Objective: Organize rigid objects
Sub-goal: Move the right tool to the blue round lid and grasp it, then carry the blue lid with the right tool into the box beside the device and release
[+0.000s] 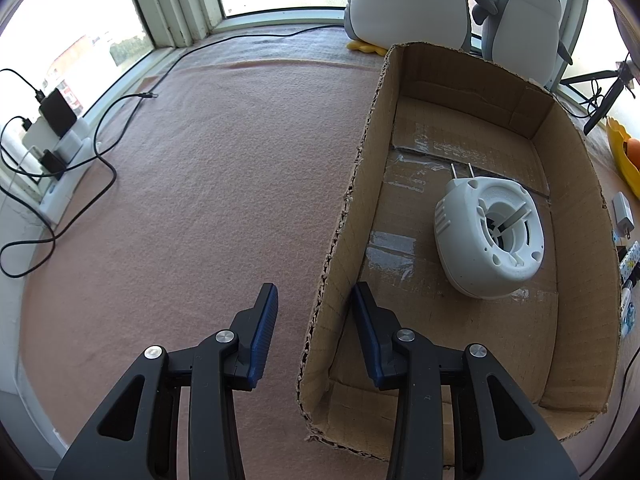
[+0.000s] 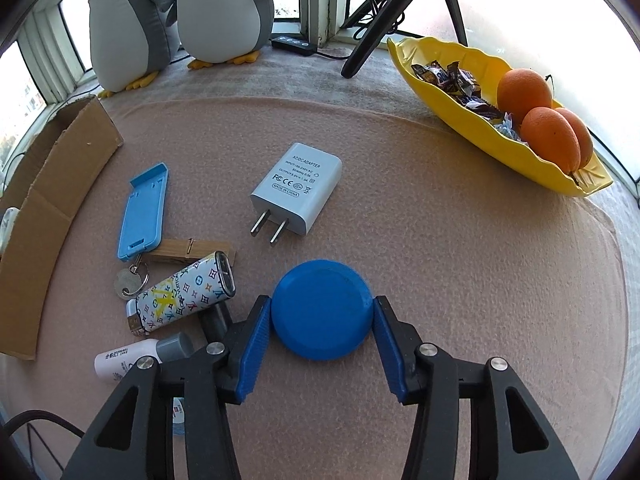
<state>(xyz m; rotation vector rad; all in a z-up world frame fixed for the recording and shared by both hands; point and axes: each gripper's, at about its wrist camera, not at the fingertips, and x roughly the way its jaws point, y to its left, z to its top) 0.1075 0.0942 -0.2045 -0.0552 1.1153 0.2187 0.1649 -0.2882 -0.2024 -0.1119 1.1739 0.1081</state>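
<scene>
Here, the right gripper [image 2: 323,322] straddles a blue disc [image 2: 322,310] that lies flat on the pink felt-covered bench [image 2: 460,280], its ribbed blue pads touching, or all but touching, the disc's rim on either side; whether they press yet cannot be told. The disc is round, so it offers no long axis to line up with, and it sits squarely between the jaws, far nearer this hand than the other. The left gripper [image 1: 314,320] sits astride the near wall of the cardboard box [image 1: 580,240], its jaws at their narrowest and apparently clear of the card. A white moulded plug-in device [image 1: 488,236] already rests inside. A smooth white adapter [image 2: 298,188] and a patterned lighter [image 2: 184,292] await on the felt.
</scene>
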